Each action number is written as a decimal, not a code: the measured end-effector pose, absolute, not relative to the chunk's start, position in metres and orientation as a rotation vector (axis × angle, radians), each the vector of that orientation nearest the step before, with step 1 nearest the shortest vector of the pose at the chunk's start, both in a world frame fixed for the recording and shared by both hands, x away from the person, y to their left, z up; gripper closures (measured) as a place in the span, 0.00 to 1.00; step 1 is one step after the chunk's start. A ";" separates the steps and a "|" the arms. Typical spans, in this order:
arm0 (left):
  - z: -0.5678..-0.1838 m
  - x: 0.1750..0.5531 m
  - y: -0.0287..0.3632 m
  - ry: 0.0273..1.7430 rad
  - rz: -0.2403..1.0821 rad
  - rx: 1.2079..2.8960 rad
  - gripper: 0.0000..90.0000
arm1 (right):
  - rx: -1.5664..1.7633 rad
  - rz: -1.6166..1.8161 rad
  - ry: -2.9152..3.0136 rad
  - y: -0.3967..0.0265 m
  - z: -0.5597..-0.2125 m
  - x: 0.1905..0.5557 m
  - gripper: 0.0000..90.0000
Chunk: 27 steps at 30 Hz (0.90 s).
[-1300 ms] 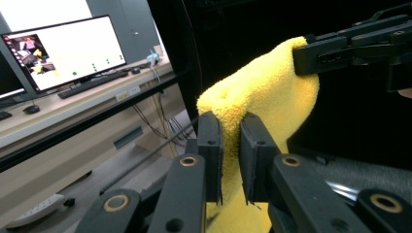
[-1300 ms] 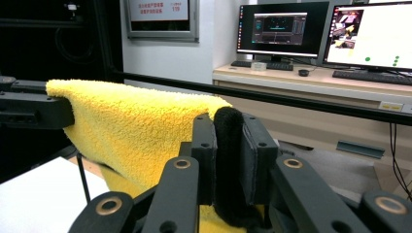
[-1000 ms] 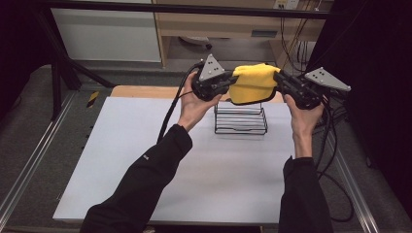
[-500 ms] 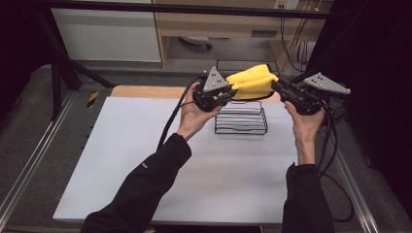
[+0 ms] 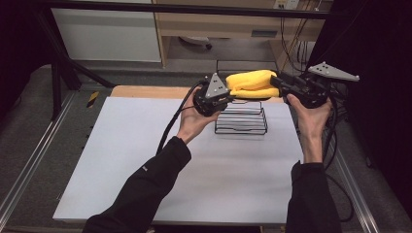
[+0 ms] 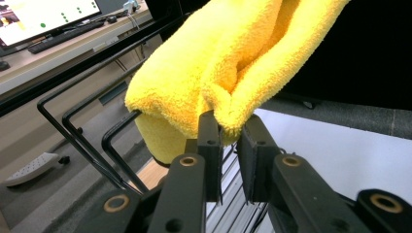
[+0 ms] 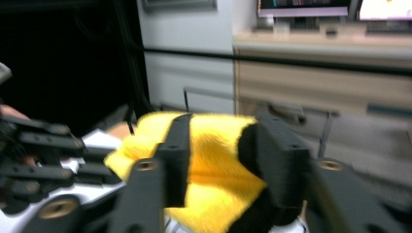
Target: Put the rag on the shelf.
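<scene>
One folded yellow terry towel [image 5: 252,83] hangs above one black wire rack [image 5: 241,118], pinched by left gripper [image 6: 228,141] and right gripper [image 7: 221,155]; the left gripper view reveals a monitor [image 6: 43,14].

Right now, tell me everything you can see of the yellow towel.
The yellow towel looks like soft terry cloth, folded into a thick bundle of layers. It is held in the air above the black wire rack, near the table's far edge. The left hand-held gripper pinches one folded end; the right hand-held gripper has its jaws around the other end.
</scene>
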<state>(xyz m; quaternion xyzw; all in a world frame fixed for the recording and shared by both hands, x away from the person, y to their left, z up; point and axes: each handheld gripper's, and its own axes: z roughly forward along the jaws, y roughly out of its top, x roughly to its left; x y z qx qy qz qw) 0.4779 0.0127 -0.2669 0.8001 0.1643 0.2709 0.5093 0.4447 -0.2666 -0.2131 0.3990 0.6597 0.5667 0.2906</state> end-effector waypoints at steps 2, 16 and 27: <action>-0.268 0.478 0.013 0.394 0.654 1.935 0.89 | 1.098 1.480 1.806 -0.268 -0.217 0.446 0.75; -0.265 0.473 0.024 0.479 0.509 1.904 0.68 | 1.129 1.389 1.874 -0.273 -0.249 0.444 0.97; -0.247 0.484 0.021 0.674 0.400 1.829 0.47 | 1.124 1.348 1.887 -0.274 -0.264 0.445 0.97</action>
